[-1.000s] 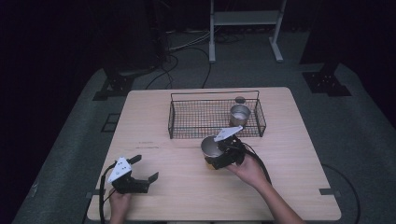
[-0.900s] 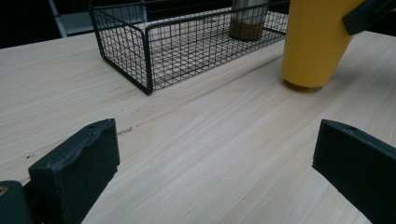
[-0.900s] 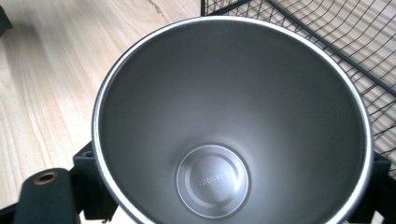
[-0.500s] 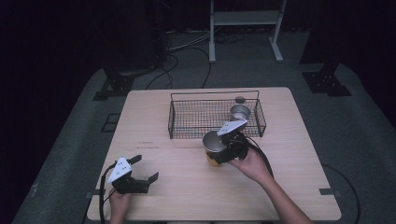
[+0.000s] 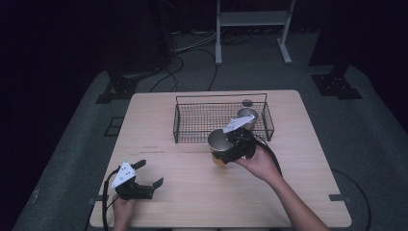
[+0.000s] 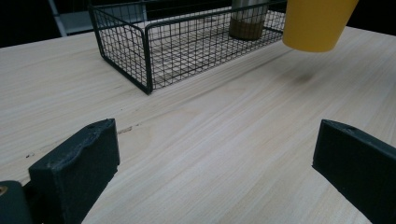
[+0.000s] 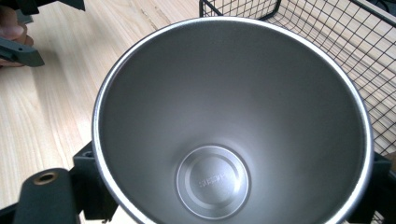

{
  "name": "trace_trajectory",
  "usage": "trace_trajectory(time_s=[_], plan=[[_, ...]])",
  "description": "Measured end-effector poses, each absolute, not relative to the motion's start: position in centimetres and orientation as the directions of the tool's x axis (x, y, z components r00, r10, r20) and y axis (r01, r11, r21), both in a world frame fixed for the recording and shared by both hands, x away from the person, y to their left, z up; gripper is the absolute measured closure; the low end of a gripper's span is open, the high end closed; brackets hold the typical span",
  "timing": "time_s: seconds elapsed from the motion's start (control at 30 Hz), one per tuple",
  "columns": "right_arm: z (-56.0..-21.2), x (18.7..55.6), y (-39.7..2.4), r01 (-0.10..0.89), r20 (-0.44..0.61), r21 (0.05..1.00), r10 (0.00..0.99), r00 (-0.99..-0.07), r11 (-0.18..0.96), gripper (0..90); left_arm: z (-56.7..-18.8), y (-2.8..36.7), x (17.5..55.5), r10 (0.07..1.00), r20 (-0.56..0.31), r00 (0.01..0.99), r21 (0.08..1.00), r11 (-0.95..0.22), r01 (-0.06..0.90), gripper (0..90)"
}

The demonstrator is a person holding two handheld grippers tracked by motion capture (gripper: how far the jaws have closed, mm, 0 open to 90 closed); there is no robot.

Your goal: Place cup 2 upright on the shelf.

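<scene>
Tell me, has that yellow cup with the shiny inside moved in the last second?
Yes. The yellow cup, held in the right gripper, has gone up and toward the wire basket; it now overlaps the basket's near edge and hangs clear of the table.

Yellow steel-lined cup [image 5: 219,144] upright, lifted above table, near basket [image 5: 192,126]

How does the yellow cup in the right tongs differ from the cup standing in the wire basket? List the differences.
1. The yellow cup is clamped in the right tongs and hangs above the table; the basket cup stands inside the wire basket.
2. The yellow cup has a yellow outside; the basket cup looks bare metal with a tan band at its base.
Both stand upright, mouths up, with steel insides.
</scene>
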State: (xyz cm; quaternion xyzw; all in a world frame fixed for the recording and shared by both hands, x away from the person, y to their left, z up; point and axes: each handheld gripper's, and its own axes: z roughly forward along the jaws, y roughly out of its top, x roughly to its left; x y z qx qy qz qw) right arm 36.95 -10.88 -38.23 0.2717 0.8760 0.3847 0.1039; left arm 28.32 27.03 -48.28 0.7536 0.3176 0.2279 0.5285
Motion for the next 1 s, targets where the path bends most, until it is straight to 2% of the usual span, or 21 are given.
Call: trace_trajectory(time_s=[1.0], plan=[[-35.0, 39.2, -9.7, 0.389, 0.029, 0.726, 0.540, -0.841, 0.568, 14.3, -48.3, 27.1, 28.3, 0.720, 0.002, 0.694, 0.942, -0.234, 0.240, 0.0]])
